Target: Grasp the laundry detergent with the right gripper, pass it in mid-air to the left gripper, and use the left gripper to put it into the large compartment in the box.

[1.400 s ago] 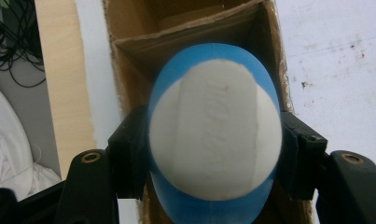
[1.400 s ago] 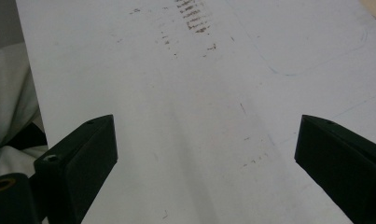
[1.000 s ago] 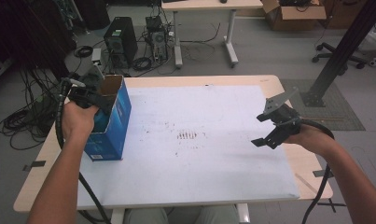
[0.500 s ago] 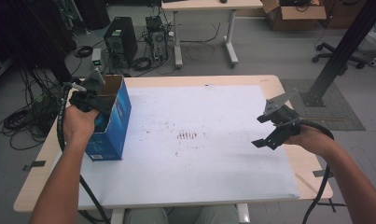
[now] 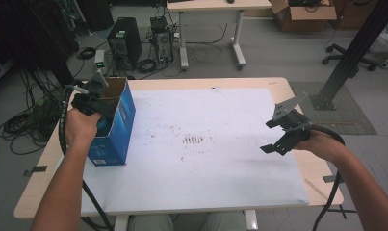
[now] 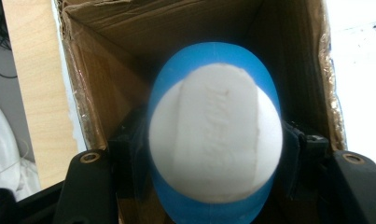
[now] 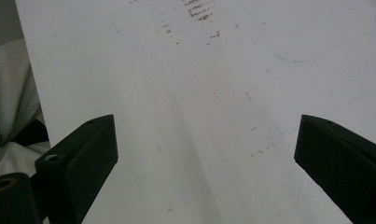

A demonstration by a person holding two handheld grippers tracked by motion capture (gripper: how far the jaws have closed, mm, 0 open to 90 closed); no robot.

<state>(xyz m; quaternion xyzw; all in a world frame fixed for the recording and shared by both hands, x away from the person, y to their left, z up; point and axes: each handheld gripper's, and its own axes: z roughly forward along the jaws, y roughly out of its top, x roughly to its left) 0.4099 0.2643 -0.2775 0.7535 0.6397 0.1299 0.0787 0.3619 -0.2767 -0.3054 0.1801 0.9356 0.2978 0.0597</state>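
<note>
Clamping a rounded blue-and-white plastic object (image 6: 215, 140) between its two black jaws, the left hand-held gripper (image 5: 96, 98) hangs over the open top of the tall blue cardboard box (image 5: 115, 126) at the left edge of the surface (image 5: 239, 185). In the left gripper view the pads press on both flanks of the object, its white domed face turned to the camera, a blue shell wrapping round behind it. Straight beyond it lies the brown inside of the box, walls on every side, so the box mouth sits directly along the line the jaws point. The object's longer axis looks to run up and down in that view, across the line between the two jaws, in line with the box's long side walls.

Out to the other side, the right hand-held gripper (image 5: 284, 132) hovers well apart over the white sheet (image 7: 185, 116), jaws wide apart with nothing between them. The left hand is plainly the nearer one to the box; the right is far across the surface.

What the object actually is, hard to say: faint raised lettering on the white face is too blurred to read. The box floor is hidden behind the object, so anything already inside cannot be made out. From the high view, the hand and gripper body cover the object.
</note>
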